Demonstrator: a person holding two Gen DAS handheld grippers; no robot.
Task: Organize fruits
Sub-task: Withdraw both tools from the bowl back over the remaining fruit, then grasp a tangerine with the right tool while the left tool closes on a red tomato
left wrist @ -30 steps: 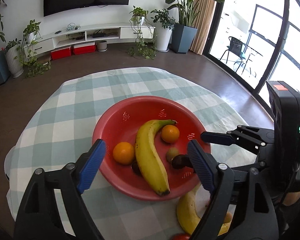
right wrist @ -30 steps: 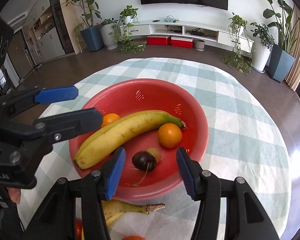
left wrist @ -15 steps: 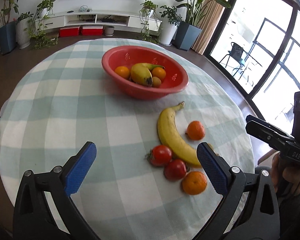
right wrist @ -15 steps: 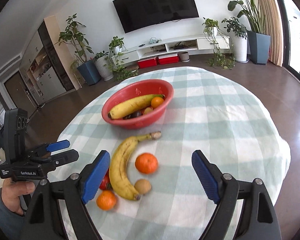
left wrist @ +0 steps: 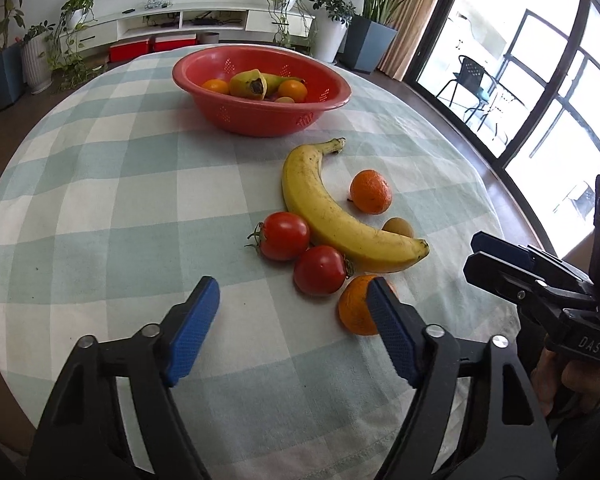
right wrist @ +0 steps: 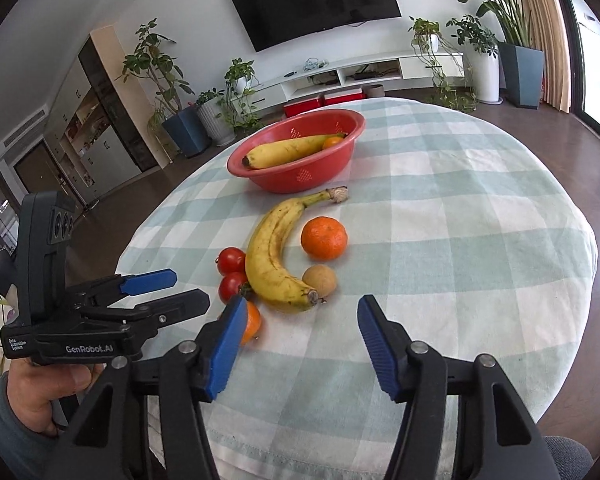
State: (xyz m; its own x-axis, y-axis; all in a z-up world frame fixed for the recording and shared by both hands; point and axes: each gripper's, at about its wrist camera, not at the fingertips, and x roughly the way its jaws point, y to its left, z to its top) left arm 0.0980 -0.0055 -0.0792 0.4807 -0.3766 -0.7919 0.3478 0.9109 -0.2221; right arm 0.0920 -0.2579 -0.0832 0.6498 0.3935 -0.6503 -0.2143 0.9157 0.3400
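Plant-lined lounge — checked tablecloth (left wrist: 100, 184), red bowl (left wrist: 260, 120)

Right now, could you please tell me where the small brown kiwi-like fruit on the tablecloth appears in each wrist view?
Left wrist view: the small brown fruit sits right of centre, peeking out behind the loose banana, below the orange.
Right wrist view: it lies at centre, beside that banana's lower end.
Shared landmark: the red bowl beyond the banana's stem.
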